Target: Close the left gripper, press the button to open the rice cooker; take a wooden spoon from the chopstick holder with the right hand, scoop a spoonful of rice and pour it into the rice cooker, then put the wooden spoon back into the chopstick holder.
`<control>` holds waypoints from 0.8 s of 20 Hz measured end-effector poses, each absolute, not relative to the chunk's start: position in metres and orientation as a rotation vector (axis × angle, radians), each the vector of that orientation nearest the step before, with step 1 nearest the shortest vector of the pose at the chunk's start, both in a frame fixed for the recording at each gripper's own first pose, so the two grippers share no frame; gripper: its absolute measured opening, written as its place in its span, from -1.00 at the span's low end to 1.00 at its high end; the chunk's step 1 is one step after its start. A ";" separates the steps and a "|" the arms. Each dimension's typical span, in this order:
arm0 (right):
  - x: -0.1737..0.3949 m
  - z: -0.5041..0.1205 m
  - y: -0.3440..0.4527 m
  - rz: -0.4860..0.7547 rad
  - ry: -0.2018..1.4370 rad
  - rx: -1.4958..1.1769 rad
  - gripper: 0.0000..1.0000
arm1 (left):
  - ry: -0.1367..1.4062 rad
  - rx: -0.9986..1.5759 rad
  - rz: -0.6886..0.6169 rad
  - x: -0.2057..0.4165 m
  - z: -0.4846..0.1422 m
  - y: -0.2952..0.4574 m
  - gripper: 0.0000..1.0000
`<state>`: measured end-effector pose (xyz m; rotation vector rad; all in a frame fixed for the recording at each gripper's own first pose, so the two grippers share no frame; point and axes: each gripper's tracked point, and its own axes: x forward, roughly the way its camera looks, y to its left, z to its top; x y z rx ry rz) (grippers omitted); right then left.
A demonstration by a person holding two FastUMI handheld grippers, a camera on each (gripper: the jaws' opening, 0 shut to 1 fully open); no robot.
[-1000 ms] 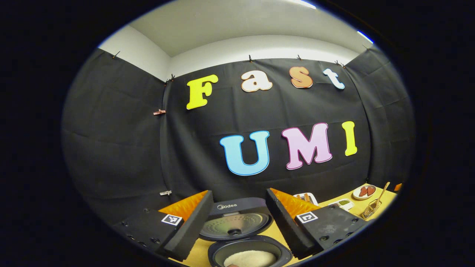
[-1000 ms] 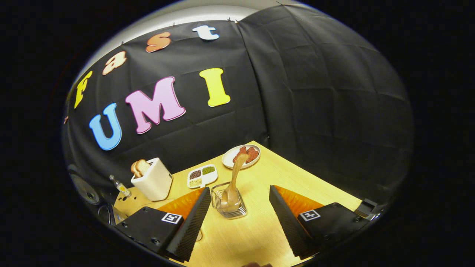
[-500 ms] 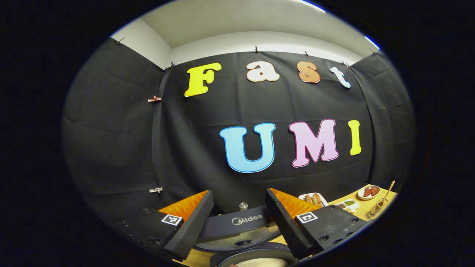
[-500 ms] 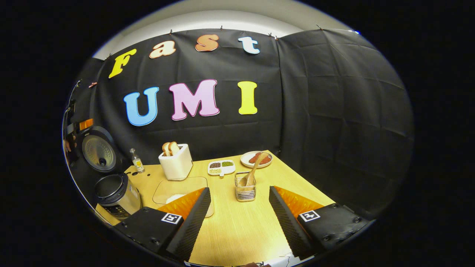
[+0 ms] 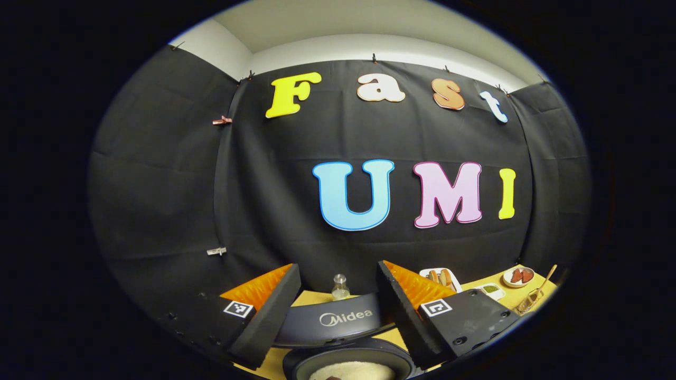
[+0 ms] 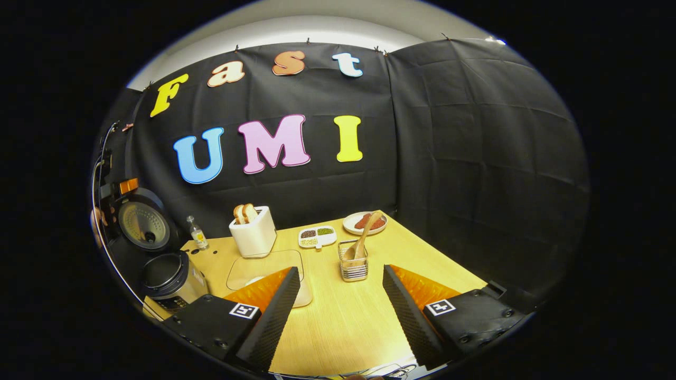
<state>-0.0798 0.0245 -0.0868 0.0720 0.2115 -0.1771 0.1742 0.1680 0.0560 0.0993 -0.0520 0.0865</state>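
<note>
The rice cooker [image 6: 171,277] stands open at the table's left, its lid [image 6: 143,224] raised. In the left gripper view the lid [image 5: 346,318] lies just beyond my open left gripper [image 5: 337,270], and white rice [image 5: 351,371] fills the pot below. The wooden spoon [image 6: 364,236] leans in the wire chopstick holder [image 6: 354,267], a short way ahead of my open right gripper [image 6: 340,272], which holds nothing. The holder [image 5: 529,302] also shows far right in the left gripper view. A hand [image 6: 98,221] holds the left gripper [image 6: 119,186] beside the raised lid.
A white toaster [image 6: 253,236] with bread, a small bottle [image 6: 198,237], a divided dish [image 6: 317,237] and a plate of red food [image 6: 364,224] sit along the back. A clear tray [image 6: 266,266] with rice lies near my right gripper's left finger.
My right gripper has drawn back from the holder, which now looks smaller and farther, and swung left so the cooker shows. The left gripper shifted, so the lid's outside faces it now.
</note>
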 end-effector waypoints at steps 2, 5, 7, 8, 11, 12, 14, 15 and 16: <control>-0.077 -0.095 0.030 -0.160 0.226 0.079 0.97 | 0.009 0.070 0.083 0.157 0.042 0.160 0.99; -0.072 -0.107 0.042 -0.129 0.252 0.101 0.97 | 0.101 0.029 0.082 0.130 0.016 0.149 0.99; -0.070 -0.113 0.052 -0.108 0.265 0.122 0.97 | 0.138 0.021 0.087 0.114 -0.003 0.143 0.99; -0.069 -0.117 0.057 -0.096 0.274 0.129 0.97 | 0.150 0.022 0.089 0.107 -0.013 0.139 0.99; -0.070 -0.128 0.071 -0.059 0.304 0.127 0.97 | 0.198 0.009 0.095 0.090 -0.048 0.135 0.97; -0.072 -0.132 0.075 -0.048 0.316 0.126 0.97 | 0.217 0.005 0.097 0.087 -0.061 0.134 0.96; -0.077 -0.140 0.083 -0.023 0.342 0.126 0.97 | 0.270 -0.014 0.110 0.081 -0.091 0.136 0.96; -0.079 -0.145 0.085 -0.014 0.356 0.121 0.97 | 0.277 -0.011 0.111 0.078 -0.100 0.136 0.96; -0.082 -0.148 0.087 -0.007 0.371 0.117 0.97 | 0.283 0.003 0.110 0.075 -0.108 0.134 0.96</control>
